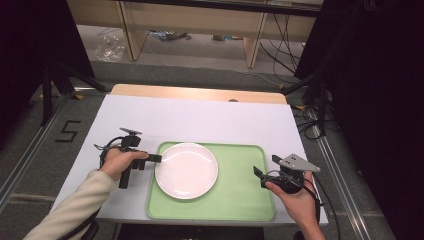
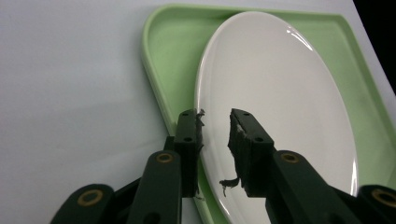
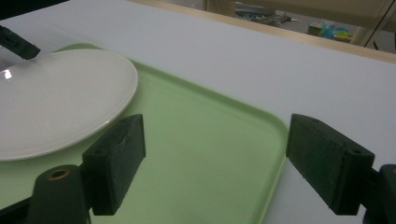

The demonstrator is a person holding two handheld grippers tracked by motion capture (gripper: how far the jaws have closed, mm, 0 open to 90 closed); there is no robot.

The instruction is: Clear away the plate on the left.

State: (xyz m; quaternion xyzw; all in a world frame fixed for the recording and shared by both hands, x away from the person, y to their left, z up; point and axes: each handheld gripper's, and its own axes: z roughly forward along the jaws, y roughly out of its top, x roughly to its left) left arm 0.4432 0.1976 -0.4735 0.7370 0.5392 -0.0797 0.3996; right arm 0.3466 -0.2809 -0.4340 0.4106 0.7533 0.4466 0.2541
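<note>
White bench (image 1: 200, 117) is carrying a green tray (image 1: 240, 200), white plate (image 1: 186, 170) sitting on its left half. Left tool (image 1: 156, 158) is straddling the plate rim, jaws slightly apart, no clamp. Right tool (image 1: 260, 176) is hanging wide open over the tray's right edge. Placement looking done; nothing obstructing.

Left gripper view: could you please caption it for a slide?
Left tongs open astride the white plate's rim on a green tray.

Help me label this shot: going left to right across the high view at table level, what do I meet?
Left gripper → white plate → bare part of the green tray → right gripper.
</note>
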